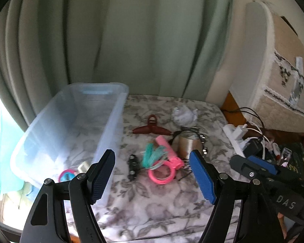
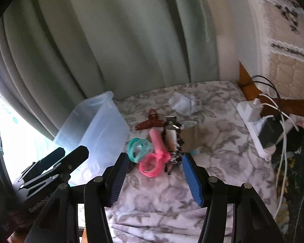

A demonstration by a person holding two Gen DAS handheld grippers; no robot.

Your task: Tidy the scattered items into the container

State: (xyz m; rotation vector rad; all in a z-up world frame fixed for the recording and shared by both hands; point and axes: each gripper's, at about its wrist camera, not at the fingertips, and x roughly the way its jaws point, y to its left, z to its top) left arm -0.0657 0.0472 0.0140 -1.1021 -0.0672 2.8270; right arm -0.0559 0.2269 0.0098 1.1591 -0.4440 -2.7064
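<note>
A clear plastic bin (image 1: 119, 109) (image 2: 103, 125) stands on the floral cloth at left, with a few small items inside (image 1: 67, 175). Scattered beside it lie a dark red hair claw (image 1: 151, 128) (image 2: 152, 121), a pink stick (image 1: 166, 144) (image 2: 157, 141), pink hair ties (image 1: 162, 174) (image 2: 151, 166), teal hair ties (image 1: 154, 155) (image 2: 138, 146), a black beaded piece (image 1: 132, 167), a tape roll (image 1: 187, 144) (image 2: 192, 139) and crumpled white paper (image 1: 183, 114) (image 2: 182, 102). My left gripper (image 1: 153, 179) is open and empty above the pile. My right gripper (image 2: 154, 179) is open and empty near the pink ties.
A white power strip with chargers and cables (image 1: 240, 139) (image 2: 259, 125) lies at the right. Green curtains (image 1: 115, 36) hang behind. A cloth-covered piece of furniture (image 1: 277, 64) stands at the far right. The right gripper shows in the left wrist view (image 1: 257, 167).
</note>
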